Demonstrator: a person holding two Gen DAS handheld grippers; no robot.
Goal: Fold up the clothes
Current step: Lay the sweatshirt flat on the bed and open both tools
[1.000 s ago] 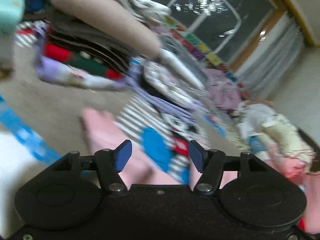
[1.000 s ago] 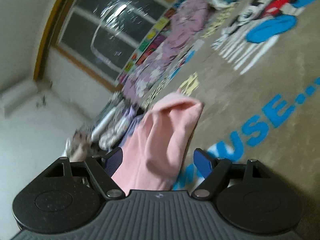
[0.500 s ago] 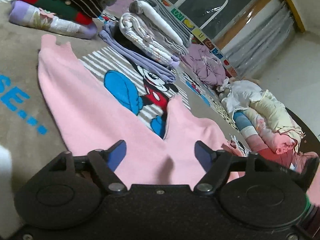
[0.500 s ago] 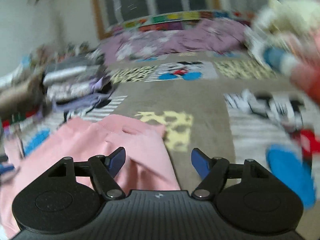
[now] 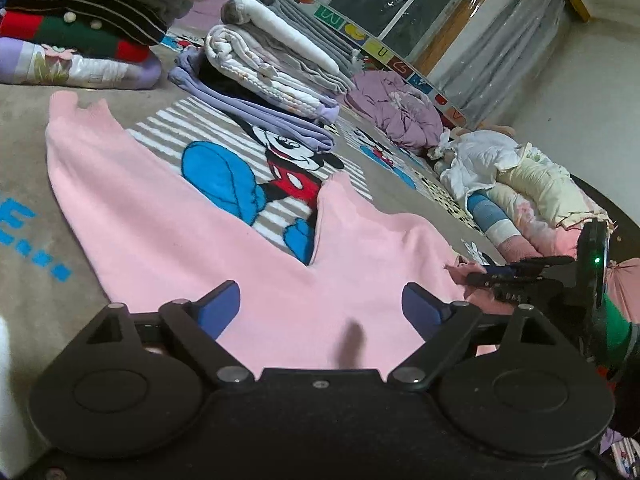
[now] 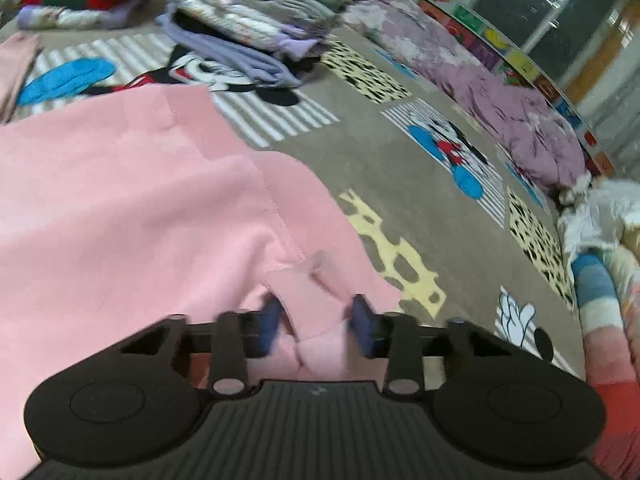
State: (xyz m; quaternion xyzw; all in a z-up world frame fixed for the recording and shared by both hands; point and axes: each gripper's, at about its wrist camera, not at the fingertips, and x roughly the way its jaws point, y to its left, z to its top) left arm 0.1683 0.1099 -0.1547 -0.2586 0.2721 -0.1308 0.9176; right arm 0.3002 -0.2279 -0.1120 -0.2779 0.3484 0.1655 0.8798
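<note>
Black tool (image 5: pixel 320 308), blue pads (image 5: pixel 218 307)

Right gripper (image 6: pixel 316 322) jaws either side of bunched pink garment (image 6: pixel 132 184) edge; garment lies on cartoon rug (image 6: pixel 420 184).

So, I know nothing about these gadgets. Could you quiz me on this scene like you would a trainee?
1. True or false: the left claw is clamped on the pink garment.
2. What sits between the fingers of the right claw? A) a bunch of the pink garment B) a green sock C) nothing
3. Fill the blank: the rug under the garment shows a cartoon ____ in red shorts.

Key: 1. False, it is open just above the garment. 2. A. 3. mouse.
</note>
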